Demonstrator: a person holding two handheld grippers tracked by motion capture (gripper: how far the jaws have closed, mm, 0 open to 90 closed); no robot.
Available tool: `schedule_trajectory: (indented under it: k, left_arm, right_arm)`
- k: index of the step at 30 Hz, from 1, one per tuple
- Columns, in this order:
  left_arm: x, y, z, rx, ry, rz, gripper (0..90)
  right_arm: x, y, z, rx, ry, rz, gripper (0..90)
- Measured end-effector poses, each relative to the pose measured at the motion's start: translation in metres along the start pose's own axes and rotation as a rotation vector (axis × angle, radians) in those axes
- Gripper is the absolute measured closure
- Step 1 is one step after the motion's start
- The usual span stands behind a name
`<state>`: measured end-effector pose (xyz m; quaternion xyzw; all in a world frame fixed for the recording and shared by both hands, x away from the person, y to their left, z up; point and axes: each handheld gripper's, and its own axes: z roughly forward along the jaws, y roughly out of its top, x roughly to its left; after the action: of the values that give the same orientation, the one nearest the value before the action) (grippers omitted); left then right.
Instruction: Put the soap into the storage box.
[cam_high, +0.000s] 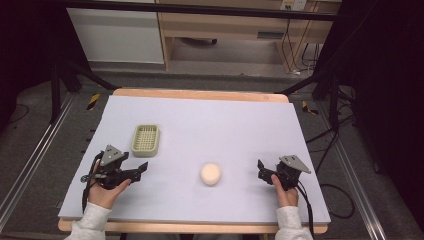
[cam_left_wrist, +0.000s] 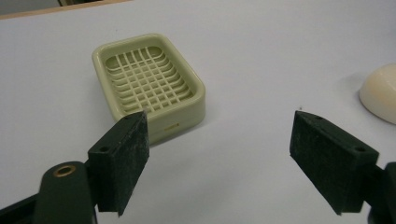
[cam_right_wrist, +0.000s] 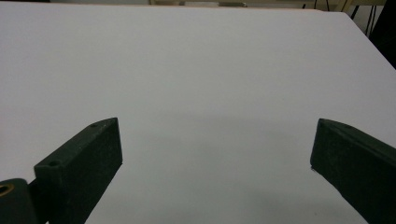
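Observation:
A pale green soap dish (cam_high: 145, 139) with a slotted grid floor lies on the lavender table cover (cam_high: 230, 120), left of centre. A cream oval bar of soap (cam_high: 210, 173) rests near the middle front. My left gripper (cam_high: 140, 170) sits just in front of the dish, open and holding nothing. In the left gripper view the dish (cam_left_wrist: 149, 84) is ahead of the left jaw, the soap (cam_left_wrist: 380, 93) is at the right edge, and the gripper (cam_left_wrist: 219, 140) stands wide open. My right gripper (cam_high: 261, 170) is right of the soap, open, facing bare cover (cam_right_wrist: 205, 70) between its jaws (cam_right_wrist: 217, 140).
The cover lies on a wooden table whose edge (cam_high: 200, 93) shows at the back. Black frame rails (cam_high: 30, 165) run along both sides, with cables (cam_high: 325, 145) on the floor at right. A wooden bench (cam_high: 225, 25) stands beyond the table.

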<state>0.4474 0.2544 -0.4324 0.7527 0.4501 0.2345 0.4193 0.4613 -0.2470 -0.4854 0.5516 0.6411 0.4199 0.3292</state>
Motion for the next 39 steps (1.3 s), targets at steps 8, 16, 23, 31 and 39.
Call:
schedule_trajectory:
  k: [8, 16, 23, 31, 39]
  left_arm:
    - [-0.005, 0.002, 0.004, 0.005, -0.008, 0.010, 19.4]
    - [-0.015, 0.004, 0.007, 0.014, -0.034, 0.033, 19.4]
    - [-0.022, 0.008, 0.012, 0.016, -0.050, 0.047, 19.5]
    - [-0.028, 0.011, 0.014, 0.020, -0.067, 0.061, 20.7]
    - [-0.036, 0.015, 0.019, 0.025, -0.076, 0.086, 21.4]
  right_arm:
    - [0.000, 0.000, 0.000, 0.001, 0.000, 0.003, 2.5]
    - [-0.001, 0.000, 0.000, 0.005, 0.004, 0.004, 2.5]
    - [-0.001, 0.000, 0.000, 0.005, 0.003, 0.005, 2.5]
    - [0.000, 0.000, 0.000, 0.005, -0.002, 0.001, 2.5]
    - [0.001, 0.000, 0.000, 0.002, -0.004, -0.003, 2.5]
